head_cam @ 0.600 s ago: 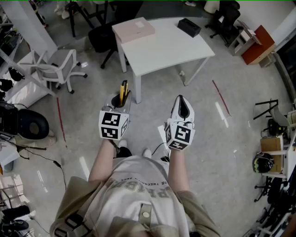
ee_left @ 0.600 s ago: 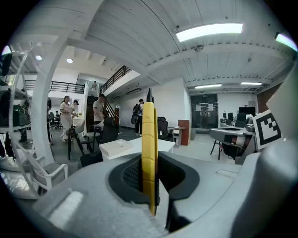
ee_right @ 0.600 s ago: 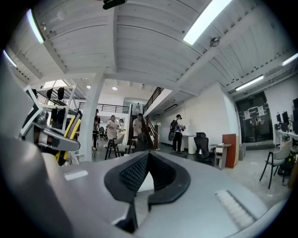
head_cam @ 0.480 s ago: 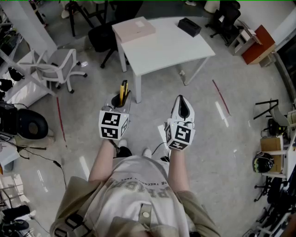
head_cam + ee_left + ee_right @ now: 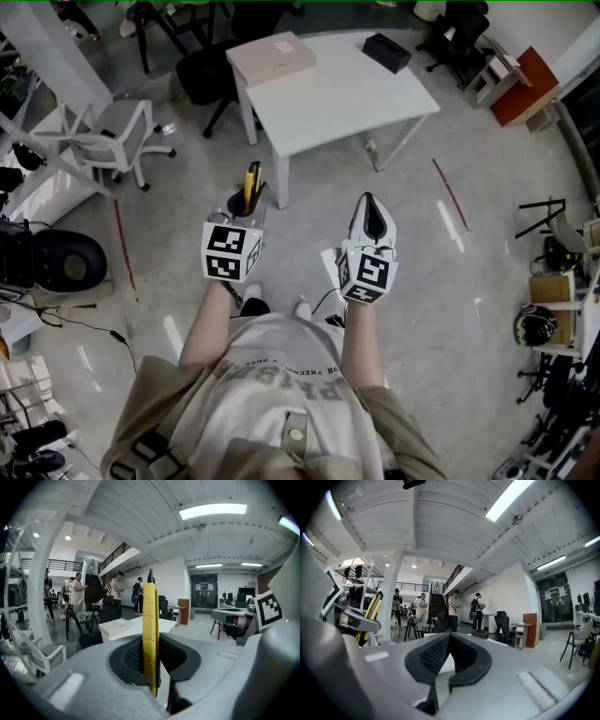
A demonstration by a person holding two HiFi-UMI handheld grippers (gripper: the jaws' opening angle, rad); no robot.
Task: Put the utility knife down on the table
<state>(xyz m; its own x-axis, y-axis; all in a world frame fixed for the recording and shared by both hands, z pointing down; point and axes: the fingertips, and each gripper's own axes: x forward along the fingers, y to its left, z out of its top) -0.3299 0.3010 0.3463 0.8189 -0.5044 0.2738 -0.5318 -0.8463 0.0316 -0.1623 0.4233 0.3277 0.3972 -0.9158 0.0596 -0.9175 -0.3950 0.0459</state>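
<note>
A yellow and black utility knife (image 5: 250,184) (image 5: 150,634) stands up between the jaws of my left gripper (image 5: 244,203) (image 5: 151,658), which is shut on it. The knife's tip points toward the white table (image 5: 347,98), whose near corner lies a short way ahead. In the left gripper view the table (image 5: 161,623) shows just behind the knife. My right gripper (image 5: 371,218) (image 5: 447,656) is shut and holds nothing; it hangs level to the right of the left one. The knife (image 5: 369,613) also shows at the left of the right gripper view.
On the table lie a pinkish flat box (image 5: 272,59) and a black case (image 5: 383,52). A grey chair (image 5: 117,136) stands left, a black chair (image 5: 202,75) behind the table's left side. Several people (image 5: 77,592) stand far off by a staircase. A red cabinet (image 5: 523,89) stands at the right.
The view has shifted very slightly; both grippers and the knife keep the same places relative to each other and the table.
</note>
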